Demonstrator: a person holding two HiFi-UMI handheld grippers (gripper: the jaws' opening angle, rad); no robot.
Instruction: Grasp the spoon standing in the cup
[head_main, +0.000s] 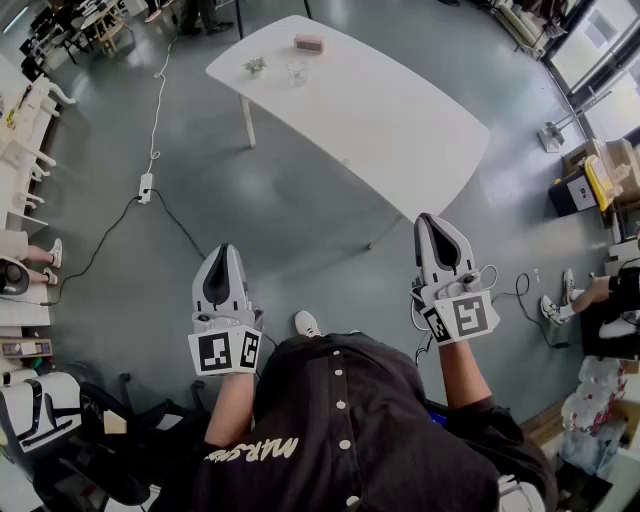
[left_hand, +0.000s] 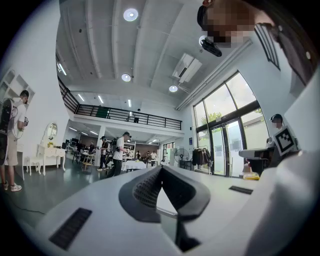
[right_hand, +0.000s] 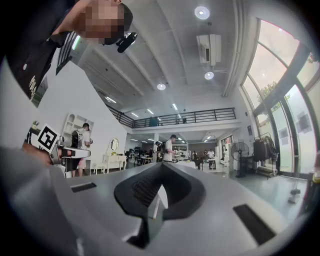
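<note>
**Both grippers closed and well short of the cup**

A person stands on the grey floor (head_main: 300, 210), well apart from the white table (head_main: 400, 130). The left gripper (head_main: 225, 252) and the right gripper (head_main: 431, 222) are held level at the waist. Each gripper's own view shows its jaws pressed together tip to tip with nothing between them.

The main risk is likely to be in the approach. If either gripper arrives with its jaws shut like this, it would knock the spoon handle aside or tip the cup instead of closing around it. The jaws need to open before contact. A grip taken low on the handle could also drag the light cup across the tabletop.

A pinkish box (head_main: 309, 43) and a small potted plant (head_main: 255, 66) stand near the cup, so a wide sweep could strike either one.

The cup (head_main: 297, 72) stands at the table's far end, between the plant and the box. It looks like a small clear tumbler. From here it is too small to make out the spoon inside it or which way the spoon leans.
</note>
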